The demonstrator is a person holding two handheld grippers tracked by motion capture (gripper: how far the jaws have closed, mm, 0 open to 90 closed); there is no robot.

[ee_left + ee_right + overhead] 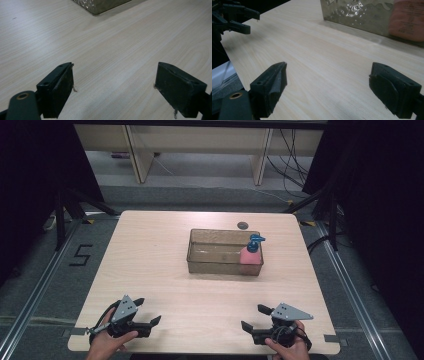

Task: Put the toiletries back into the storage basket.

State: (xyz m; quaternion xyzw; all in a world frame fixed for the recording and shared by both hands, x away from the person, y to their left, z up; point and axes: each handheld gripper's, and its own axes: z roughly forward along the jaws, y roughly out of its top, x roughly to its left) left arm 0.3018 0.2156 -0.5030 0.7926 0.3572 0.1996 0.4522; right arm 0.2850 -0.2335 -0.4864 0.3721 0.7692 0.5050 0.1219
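Pink bottle [249,256] with blue pump top, upright in the right near corner of a clear rectangular tub [200,254], touching or nearly touching its near wall. Seen as a blurred pink patch [406,21] through the tub's wall [357,13] in the right gripper view. Tub on the far right half of the light wooden desk [150,270], with a small dark round spot [242,225] just beyond its far rim. One corner of the tub [100,6] at the top edge of the left gripper view.

Well apart from the tub, near the desk's front edge: left claw [148,312] held in a hand [107,342] at the left, jaws spread wide, nothing between them, bare wood under the gap [113,82]. Right claw [256,316] held in the other hand [287,347] at the right, likewise spread wide and empty [328,82], pointed toward the tub. Left claw also at the upper left of the right gripper view [245,21], farther off.

Grey floor around the desk, with a black "5" [80,255] marked at the left.
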